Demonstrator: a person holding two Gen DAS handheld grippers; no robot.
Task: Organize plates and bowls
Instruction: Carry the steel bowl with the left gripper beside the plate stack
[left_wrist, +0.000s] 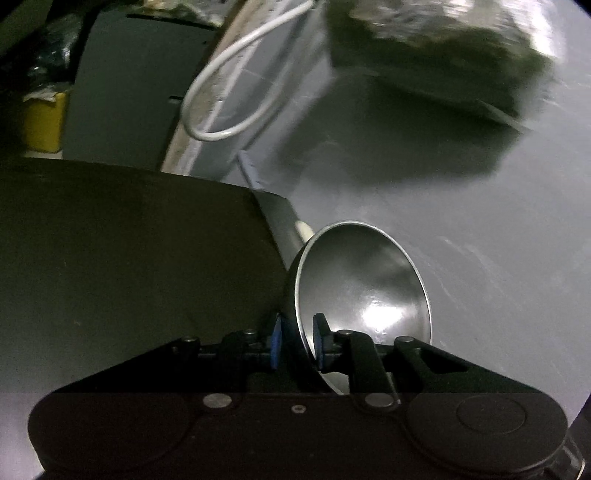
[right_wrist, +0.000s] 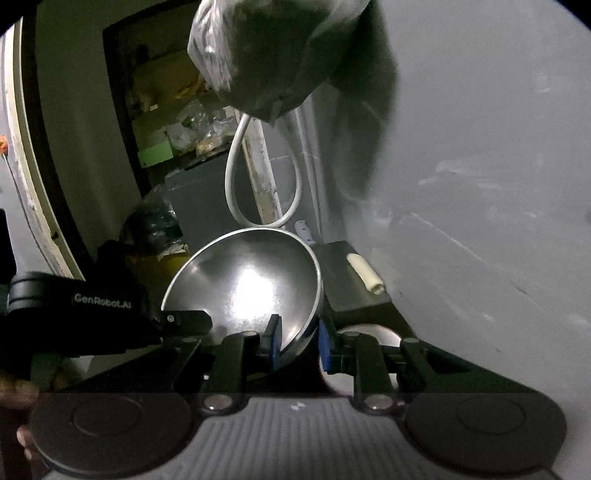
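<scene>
Grey wall (right_wrist: 480, 147) fills the background in both my wrist views, scuffed in pale streaks, with a white cable loop (right_wrist: 236, 177) hanging down it.

Item: black worktop (left_wrist: 129, 258), dim, bare where I can see it.

Item: steel bowl (left_wrist: 365, 284), left gripper (left_wrist: 300, 347). Its blue-padded fingers (left_wrist: 320, 345) pinch the bowl's rim, one pad inside and one outside. Bowl tilted on edge, raised off the worktop, nothing in it but glare.

Item: second steel bowl (right_wrist: 247, 284), right gripper (right_wrist: 299, 345). Its fingers (right_wrist: 273, 343) pinch this rim the same way. Bowl tilted toward the lens, also empty.

Item: dark bundle in clear plastic (right_wrist: 266, 55), hanging above; contents too blurred to name.

Item: shelf recess (right_wrist: 166, 122) behind, crowded with bags and a green box (right_wrist: 155, 153).

Item: pale tube (right_wrist: 365, 273) lying on a dark block beside the wall.
</scene>
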